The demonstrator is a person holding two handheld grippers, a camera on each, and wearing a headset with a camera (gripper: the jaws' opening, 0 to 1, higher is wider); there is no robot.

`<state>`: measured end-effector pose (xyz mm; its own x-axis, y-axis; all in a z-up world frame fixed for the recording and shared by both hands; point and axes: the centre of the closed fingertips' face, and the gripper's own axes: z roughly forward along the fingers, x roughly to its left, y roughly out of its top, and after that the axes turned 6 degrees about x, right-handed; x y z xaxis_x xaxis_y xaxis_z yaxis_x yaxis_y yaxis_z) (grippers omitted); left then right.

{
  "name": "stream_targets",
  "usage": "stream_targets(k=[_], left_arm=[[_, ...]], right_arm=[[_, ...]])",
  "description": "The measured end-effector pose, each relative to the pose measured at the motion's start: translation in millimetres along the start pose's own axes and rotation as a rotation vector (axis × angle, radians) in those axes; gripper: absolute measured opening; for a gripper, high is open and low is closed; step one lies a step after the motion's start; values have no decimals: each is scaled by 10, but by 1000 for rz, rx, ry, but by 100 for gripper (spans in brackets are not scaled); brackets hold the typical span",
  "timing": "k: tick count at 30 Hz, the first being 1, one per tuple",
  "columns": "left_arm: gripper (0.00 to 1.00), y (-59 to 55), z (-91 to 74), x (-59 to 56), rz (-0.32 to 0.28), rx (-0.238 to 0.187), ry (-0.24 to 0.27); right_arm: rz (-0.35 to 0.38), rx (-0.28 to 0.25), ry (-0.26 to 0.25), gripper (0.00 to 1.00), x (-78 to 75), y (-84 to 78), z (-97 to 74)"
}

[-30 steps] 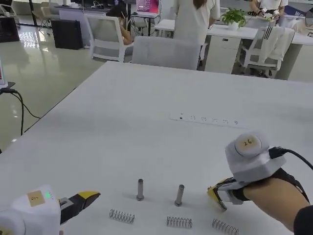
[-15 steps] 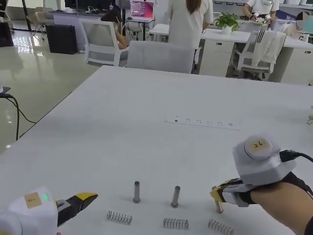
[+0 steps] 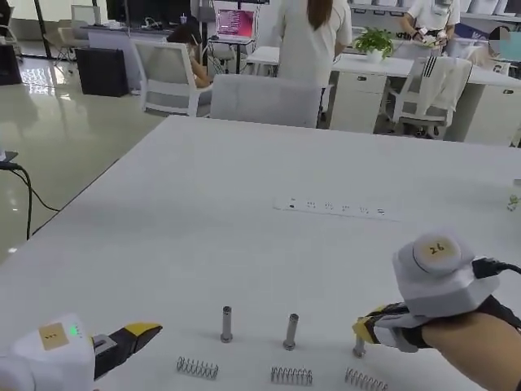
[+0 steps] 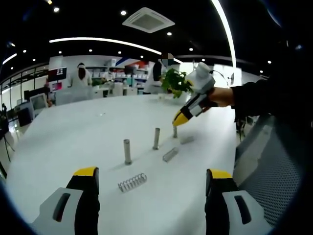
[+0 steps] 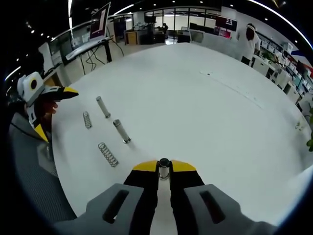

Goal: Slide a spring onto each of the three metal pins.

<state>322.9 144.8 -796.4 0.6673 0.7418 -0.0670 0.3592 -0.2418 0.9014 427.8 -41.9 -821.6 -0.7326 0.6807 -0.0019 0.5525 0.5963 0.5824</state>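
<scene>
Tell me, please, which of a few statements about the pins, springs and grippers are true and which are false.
1. The right gripper is shut on the rightmost pin. True.
2. The left gripper holds a spring. False: the left gripper has its jaws open with nothing between them.
3. The left spring, middle spring and right spring lie flat on the table. True.
4. The middle pin carries a spring. False: the middle pin stands upright and bare.
</scene>
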Motion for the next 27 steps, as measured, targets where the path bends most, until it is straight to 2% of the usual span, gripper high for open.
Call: stream_targets(k=[27], left_arm=[[87,15,-12,-11,6,1,0]], right_arm=[[-32,-15,10,9,32,-24,-37]])
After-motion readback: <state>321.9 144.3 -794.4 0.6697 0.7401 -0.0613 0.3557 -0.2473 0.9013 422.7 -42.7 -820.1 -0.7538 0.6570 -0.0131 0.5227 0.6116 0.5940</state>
